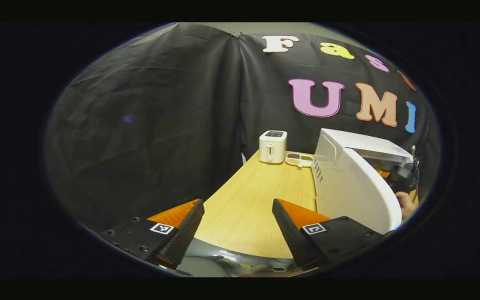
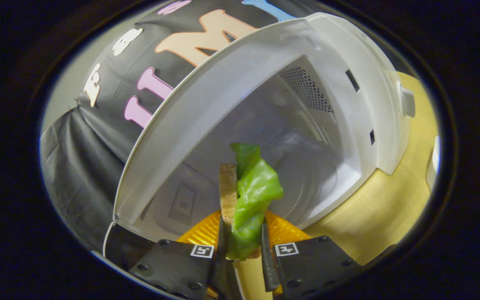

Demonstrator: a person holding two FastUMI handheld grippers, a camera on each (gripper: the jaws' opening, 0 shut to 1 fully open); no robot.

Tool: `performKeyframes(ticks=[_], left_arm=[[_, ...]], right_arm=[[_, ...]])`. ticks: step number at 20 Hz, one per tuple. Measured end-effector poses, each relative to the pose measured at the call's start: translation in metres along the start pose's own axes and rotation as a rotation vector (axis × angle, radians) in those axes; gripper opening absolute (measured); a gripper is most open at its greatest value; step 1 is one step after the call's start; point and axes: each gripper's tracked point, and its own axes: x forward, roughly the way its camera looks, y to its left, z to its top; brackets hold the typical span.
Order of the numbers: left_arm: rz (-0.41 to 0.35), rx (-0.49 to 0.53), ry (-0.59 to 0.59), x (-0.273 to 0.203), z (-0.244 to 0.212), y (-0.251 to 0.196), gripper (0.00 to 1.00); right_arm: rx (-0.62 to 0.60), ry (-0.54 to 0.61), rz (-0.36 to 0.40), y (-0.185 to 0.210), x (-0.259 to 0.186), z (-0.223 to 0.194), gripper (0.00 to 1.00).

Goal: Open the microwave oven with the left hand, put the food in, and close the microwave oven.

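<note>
Before the open microwave (image 2: 348, 104), right tool (image 2: 242, 237) clamps green-leafed bread food (image 2: 252, 196); left tool (image 1: 238, 227) released.

The white microwave oven (image 1: 361, 166) stands at the right side of the wooden tabletop (image 1: 256, 200), its door (image 1: 356, 191) swung wide open, edge toward us. In the right gripper view the pale cavity (image 2: 273, 137) gapes, vent holes dotting its walls. The food (image 2: 248, 196), a slice of bread with a green lettuce leaf, stands upright at the cavity's mouth.
</note>
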Motion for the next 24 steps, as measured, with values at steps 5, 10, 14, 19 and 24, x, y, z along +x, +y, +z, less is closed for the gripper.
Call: performKeyframes(ticks=[5, 10, 14, 19, 24], left_arm=[[-0.014, -0.007, 0.012, 0.001, 0.002, -0.009, 0.92], [-0.010, -0.001, 0.010, 0.002, 0.003, -0.004, 0.95], [-0.018, -0.013, 0.013, 0.002, 0.002, -0.006, 0.96], [-0.036, -0.025, 0.020, 0.001, -0.001, -0.009, 0.95], [-0.056, -0.036, 0.032, 0.000, -0.006, -0.011, 0.90]], right_arm=[[-0.099, -0.001, -0.079, -0.016, 0.013, 0.007, 0.39], [-0.283, -0.004, -0.185, -0.031, 0.014, 0.015, 0.65], [-0.438, -0.004, -0.265, -0.044, 0.008, 0.018, 0.81], [-0.507, -0.080, -0.257, -0.033, -0.008, 0.035, 0.98], [-0.565, -0.145, -0.247, -0.016, -0.038, 0.049, 0.98]])
